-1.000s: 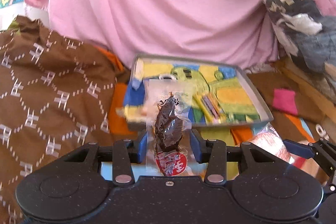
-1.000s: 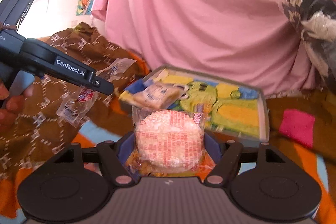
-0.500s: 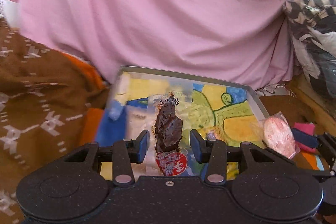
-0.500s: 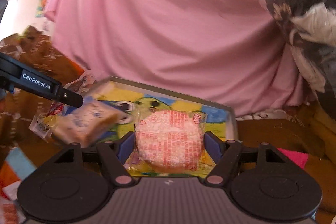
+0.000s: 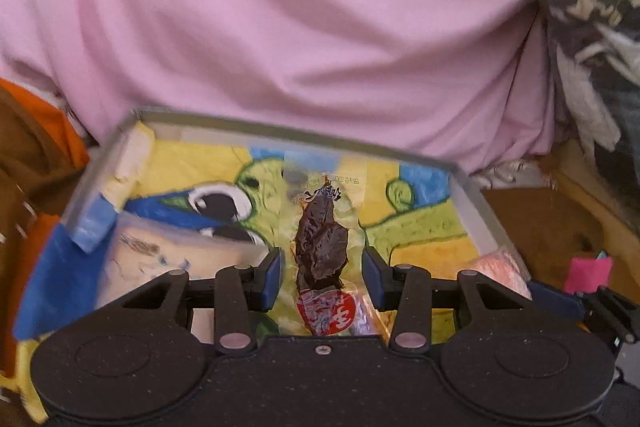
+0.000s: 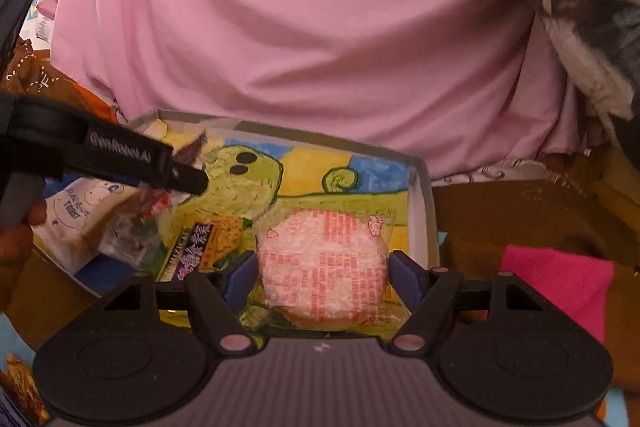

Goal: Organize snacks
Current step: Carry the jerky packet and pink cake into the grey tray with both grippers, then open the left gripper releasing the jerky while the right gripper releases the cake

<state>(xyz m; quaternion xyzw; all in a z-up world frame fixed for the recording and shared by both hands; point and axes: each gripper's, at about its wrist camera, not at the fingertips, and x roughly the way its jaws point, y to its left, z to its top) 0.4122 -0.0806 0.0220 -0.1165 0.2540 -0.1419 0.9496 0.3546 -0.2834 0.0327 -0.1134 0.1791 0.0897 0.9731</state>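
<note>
A grey-rimmed tray [image 5: 280,127] lined with a colourful green-creature drawing lies just ahead. My left gripper [image 5: 323,277] is shut on a clear packet holding a dark dried snack [image 5: 320,243] with a red label, held upright over the tray's near edge. My right gripper [image 6: 323,273] is shut on a round pink-and-white rice cracker packet [image 6: 324,251], over the tray's [image 6: 424,187] right side. The right wrist view shows the left gripper [image 6: 120,157] reaching in from the left. The cracker [image 5: 500,267] shows at the right in the left wrist view.
A white toast packet [image 6: 76,211] and a purple-and-green packet [image 6: 200,243] lie in the tray's left part. A big pink cloth [image 5: 320,27] rises right behind the tray. A bright pink item [image 6: 560,279] lies on brown fabric to the right; checked cloth hangs at top right.
Both grippers have moved forward with their packets, from short of the tray to over it. The tray looks larger and closer. Neither grip has changed.
</note>
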